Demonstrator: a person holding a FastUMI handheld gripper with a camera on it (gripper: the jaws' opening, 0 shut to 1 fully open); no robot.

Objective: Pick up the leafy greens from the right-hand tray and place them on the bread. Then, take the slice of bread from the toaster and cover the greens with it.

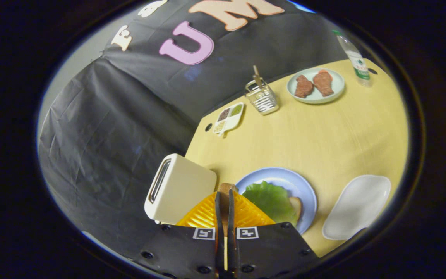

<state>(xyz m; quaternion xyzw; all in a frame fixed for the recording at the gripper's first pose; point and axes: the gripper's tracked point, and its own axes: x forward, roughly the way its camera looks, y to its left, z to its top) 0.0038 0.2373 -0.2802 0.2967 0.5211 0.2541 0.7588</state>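
My gripper [225,195] is shut on a slice of bread [225,187], held edge-on between the two fingers with its brown crust poking out past the tips. To the left of the fingers stands the cream toaster [180,190], its slot facing away toward the wall. Just right of the fingers sits a blue plate [290,180]. On it the leafy greens [271,199] lie over another bread slice [296,205], of which only a corner peeks out. Beyond the plate to the right is the white tray [356,207], with nothing on it.
At the far side of the yellow table [323,135] are a pale plate [337,83] with two pieces of meat, a plastic bottle [356,60], a wire holder [262,97] with a stick in it, and a small divided condiment dish [229,118].
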